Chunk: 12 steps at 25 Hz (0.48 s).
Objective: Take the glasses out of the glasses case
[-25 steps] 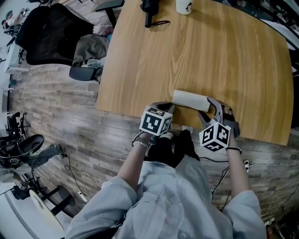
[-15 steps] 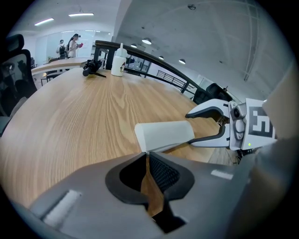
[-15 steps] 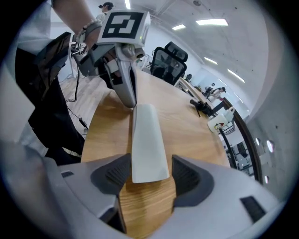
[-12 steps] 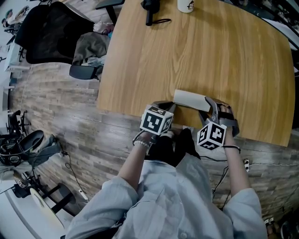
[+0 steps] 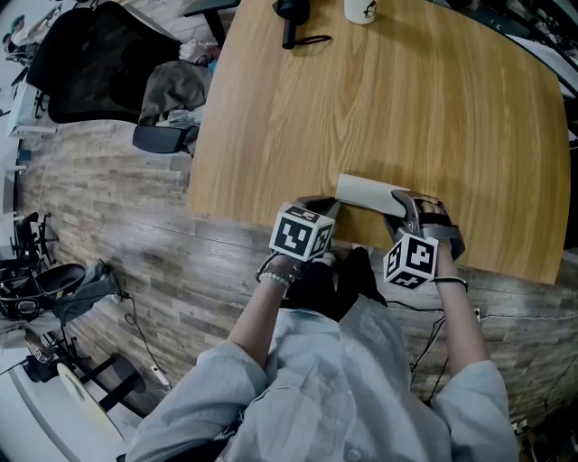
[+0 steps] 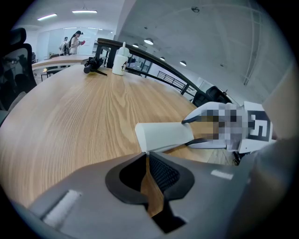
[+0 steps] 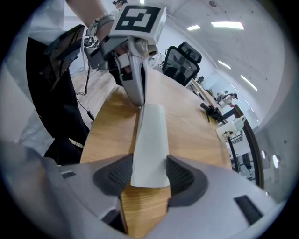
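Observation:
A closed white glasses case (image 5: 370, 193) lies on the wooden table (image 5: 379, 99) near its front edge. My left gripper (image 5: 330, 206) is at the case's left end. In the left gripper view its jaws (image 6: 146, 156) are nearly together and the tips touch the corner of the case (image 6: 163, 134); whether they pinch it I cannot tell. My right gripper (image 5: 408, 206) straddles the right end. Its jaws (image 7: 148, 175) have just been closing, and both pads now lie against the sides of the case (image 7: 150, 140).
A white mug (image 5: 359, 9) and a black device with a strap (image 5: 289, 20) stand at the table's far edge. A black office chair (image 5: 90, 63) with clothes on it is beyond the table's left side. The person's body is close behind the front edge.
The right gripper has rolled slightly at the case's right end and its marker cube has shifted. The left gripper and the case have stayed put.

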Each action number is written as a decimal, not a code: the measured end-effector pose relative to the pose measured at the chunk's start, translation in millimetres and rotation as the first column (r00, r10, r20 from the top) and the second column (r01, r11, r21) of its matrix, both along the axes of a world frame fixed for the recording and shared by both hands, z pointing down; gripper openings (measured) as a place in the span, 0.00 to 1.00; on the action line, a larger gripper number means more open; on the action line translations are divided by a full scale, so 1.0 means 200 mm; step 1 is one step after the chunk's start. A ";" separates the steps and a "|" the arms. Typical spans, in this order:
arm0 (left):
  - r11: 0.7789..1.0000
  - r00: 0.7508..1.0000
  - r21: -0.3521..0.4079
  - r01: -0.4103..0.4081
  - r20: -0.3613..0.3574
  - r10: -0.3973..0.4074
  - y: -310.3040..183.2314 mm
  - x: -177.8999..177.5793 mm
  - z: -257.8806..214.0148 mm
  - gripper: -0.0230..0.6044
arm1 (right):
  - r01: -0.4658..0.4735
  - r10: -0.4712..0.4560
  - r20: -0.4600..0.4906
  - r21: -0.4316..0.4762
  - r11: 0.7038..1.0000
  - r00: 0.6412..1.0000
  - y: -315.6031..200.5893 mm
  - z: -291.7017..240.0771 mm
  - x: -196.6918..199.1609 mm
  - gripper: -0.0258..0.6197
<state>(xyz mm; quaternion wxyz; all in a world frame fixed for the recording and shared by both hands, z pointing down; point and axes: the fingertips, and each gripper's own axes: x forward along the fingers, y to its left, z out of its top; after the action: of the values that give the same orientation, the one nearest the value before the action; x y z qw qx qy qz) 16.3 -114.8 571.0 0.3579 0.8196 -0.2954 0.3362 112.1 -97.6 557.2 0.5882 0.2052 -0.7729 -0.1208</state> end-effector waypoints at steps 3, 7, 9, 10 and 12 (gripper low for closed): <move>1.000 1.000 0.006 -0.004 0.005 0.004 0.00 0.00 0.00 0.08 | 0.009 -0.008 0.026 -0.046 0.999 1.000 0.00 -0.01 0.00 0.39; 1.000 1.000 0.002 -0.004 -0.003 0.004 0.01 0.00 0.00 0.08 | 0.010 -0.006 0.049 -0.090 0.996 0.999 0.01 -0.01 0.00 0.39; 1.000 1.000 -0.003 -0.005 -0.007 0.005 0.00 0.00 0.01 0.08 | 0.011 -0.005 0.057 -0.109 0.994 0.998 0.00 -0.01 0.00 0.39; 1.000 1.000 -0.004 -0.006 -0.007 0.006 0.00 0.00 0.01 0.08 | 0.012 -0.005 0.060 -0.118 0.993 0.998 -0.01 -0.01 0.00 0.39; 1.000 1.000 -0.002 -0.009 -0.004 0.009 -0.01 -0.01 0.02 0.08 | 0.019 -0.010 0.066 -0.136 0.990 0.998 -0.02 0.00 -0.01 0.39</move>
<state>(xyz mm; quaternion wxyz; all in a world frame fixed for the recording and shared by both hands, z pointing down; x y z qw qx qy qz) 14.8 -116.7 574.9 0.3578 0.8212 -0.2906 0.3363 111.0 -100.7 556.5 0.5747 0.1626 -0.7994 -0.0651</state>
